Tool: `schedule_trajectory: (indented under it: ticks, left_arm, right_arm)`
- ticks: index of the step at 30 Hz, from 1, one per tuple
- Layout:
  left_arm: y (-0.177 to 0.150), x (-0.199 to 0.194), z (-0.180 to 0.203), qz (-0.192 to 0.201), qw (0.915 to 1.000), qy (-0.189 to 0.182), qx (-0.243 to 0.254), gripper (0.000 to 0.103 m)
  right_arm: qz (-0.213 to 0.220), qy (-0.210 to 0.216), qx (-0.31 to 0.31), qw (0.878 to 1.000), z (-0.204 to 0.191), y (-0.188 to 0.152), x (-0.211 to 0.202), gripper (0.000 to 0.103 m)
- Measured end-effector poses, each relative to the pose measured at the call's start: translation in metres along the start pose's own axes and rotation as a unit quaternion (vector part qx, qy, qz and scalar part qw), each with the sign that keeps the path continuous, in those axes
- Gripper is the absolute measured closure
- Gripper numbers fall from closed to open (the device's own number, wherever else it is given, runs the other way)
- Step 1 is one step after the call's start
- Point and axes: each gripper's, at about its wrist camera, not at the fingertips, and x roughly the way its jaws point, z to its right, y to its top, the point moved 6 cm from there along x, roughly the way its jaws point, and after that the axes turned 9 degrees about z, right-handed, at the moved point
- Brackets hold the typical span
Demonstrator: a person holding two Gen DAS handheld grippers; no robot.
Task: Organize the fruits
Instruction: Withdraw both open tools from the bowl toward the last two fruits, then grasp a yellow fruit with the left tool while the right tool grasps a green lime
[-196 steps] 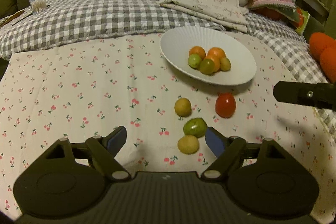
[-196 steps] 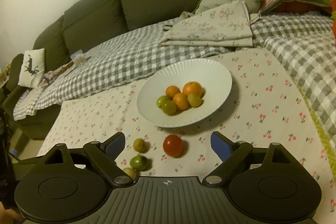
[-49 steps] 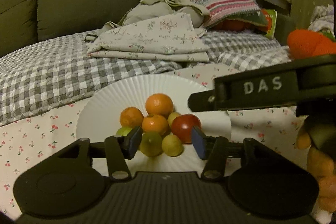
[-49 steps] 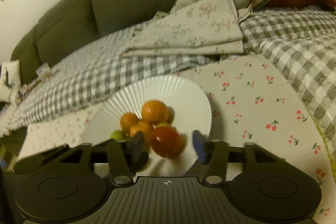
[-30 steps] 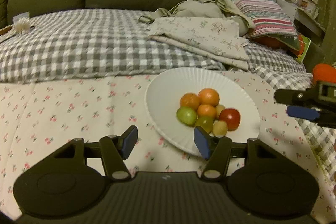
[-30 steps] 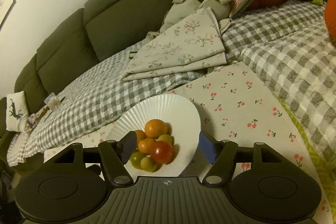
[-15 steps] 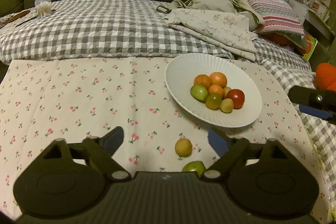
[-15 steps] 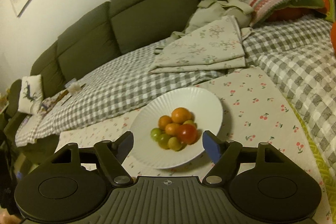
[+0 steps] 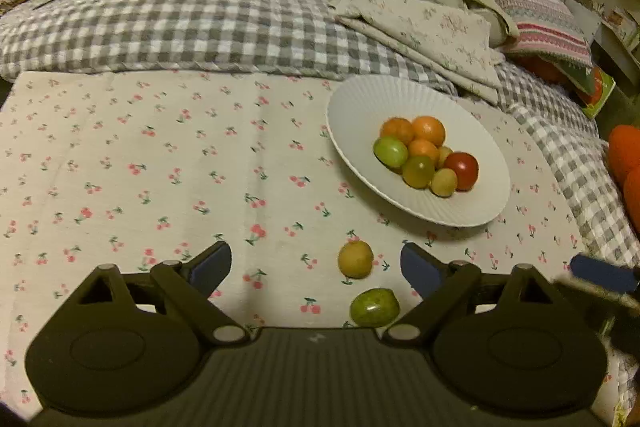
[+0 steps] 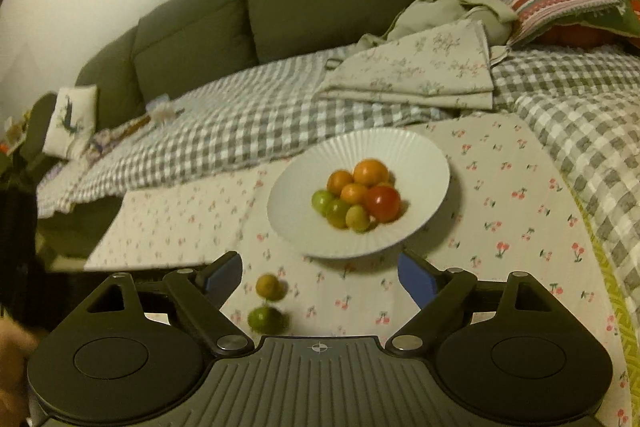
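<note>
the white plate [image 9: 472,211] sits on the cherry-print cloth [image 9: 160,155] and now carries the red tomato [image 9: 461,171] on the right edge of the fruit pile [image 9: 420,151]. a few seconds ago that tomato lay on the cloth below the plate; the right tongs delivered it. a small yellow fruit was added to the pile as well.

the left gripper [image 9: 316,265] has pulled back from the plate and stands wide, holding nothing. the right gripper [image 10: 320,273] has also pulled back, stands wide and is likewise empty.

remaining on the cloth: the yellow fruit [image 9: 355,259] and the green fruit [image 9: 374,307], close together, just below the plate. both lie between the left fingers, so they are judged the next pickups. the task appears mostly complete, with two pieces outstanding.
</note>
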Motion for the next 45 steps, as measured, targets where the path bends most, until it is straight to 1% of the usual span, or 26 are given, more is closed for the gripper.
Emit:
schedule_trajectory:
  ticks: [2, 6, 9, 11, 14, 16, 17, 18, 19, 20, 22, 25, 28, 32, 37, 40, 45]
  left_arm:
    - [-0.001, 0.006, 0.004, -0.002, 1.0, -0.002, 0.006, 0.016]
    - [-0.005, 0.021, 0.012, -0.008, 0.9998, -0.009, 0.016, 0.027]
    - [-0.007, 0.03, 0.019, -0.01, 0.9993, -0.013, 0.032, 0.036]
    - [-0.008, 0.035, 0.022, -0.008, 0.999, -0.015, 0.042, 0.039]
    - [-0.01, 0.042, 0.024, -0.011, 0.9986, -0.015, 0.049, 0.05]
    - [-0.013, 0.047, 0.027, -0.016, 0.9982, -0.015, 0.056, 0.064]
    - [-0.016, 0.049, 0.028, -0.02, 0.9978, -0.015, 0.06, 0.066]
    - [-0.018, 0.051, 0.03, -0.022, 0.9976, -0.021, 0.063, 0.071]
    - [-0.018, 0.051, 0.032, -0.021, 0.9974, -0.024, 0.065, 0.078]
    - [-0.018, 0.05, 0.033, -0.02, 0.9972, -0.025, 0.068, 0.08]
    - [-0.016, 0.048, 0.032, -0.017, 0.9975, -0.019, 0.066, 0.08]
    - [-0.012, 0.043, 0.022, -0.018, 0.999, -0.019, 0.035, 0.08]
    - [-0.008, 0.034, 0.011, -0.015, 0.9996, 0.001, 0.023, 0.08]
    - [-0.007, 0.024, -0.001, -0.02, 0.9998, 0.009, 0.0, 0.08]
    - [-0.004, 0.011, -0.014, -0.012, 0.9991, 0.04, 0.0, 0.08]
    - [-0.002, 0.007, -0.021, -0.009, 0.9988, 0.048, -0.008, 0.08]
    - [-0.001, 0.007, -0.026, -0.013, 0.9983, 0.05, -0.025, 0.08]
  right_arm:
    - [-0.02, 0.006, -0.009, 1.0, -0.005, -0.009, 0.004, 0.016]
    - [-0.059, 0.009, 0.003, 0.998, -0.006, -0.024, 0.018, 0.016]
    - [-0.065, 0.005, -0.009, 0.998, -0.009, -0.029, 0.022, 0.016]
    - [-0.069, 0.005, -0.01, 0.998, -0.009, -0.032, 0.024, 0.016]
    - [-0.074, -0.001, -0.017, 0.997, -0.009, -0.035, 0.027, 0.016]
    - [-0.077, 0.0, -0.022, 0.997, -0.009, -0.037, 0.029, 0.016]
    - [-0.079, 0.001, -0.024, 0.997, -0.01, -0.037, 0.03, 0.017]
    - [-0.081, 0.002, -0.027, 0.996, -0.012, -0.038, 0.031, 0.017]
    - [-0.082, 0.003, -0.031, 0.996, -0.013, -0.039, 0.032, 0.017]
    - [-0.084, 0.004, -0.036, 0.996, -0.015, -0.04, 0.034, 0.017]
    - [-0.086, 0.004, -0.044, 0.995, -0.017, -0.043, 0.036, 0.018]
    - [-0.09, 0.004, -0.052, 0.995, -0.019, -0.046, 0.04, 0.02]
    - [-0.09, 0.008, -0.062, 0.994, -0.021, -0.048, 0.043, 0.021]
    - [-0.089, 0.013, -0.073, 0.993, -0.025, -0.05, 0.049, 0.022]
    - [-0.085, 0.027, -0.091, 0.992, -0.037, -0.055, 0.06, 0.022]
    - [-0.088, 0.031, -0.103, 0.99, -0.043, -0.061, 0.069, 0.027]
    - [-0.085, 0.039, -0.124, 0.988, -0.055, -0.071, 0.082, 0.036]
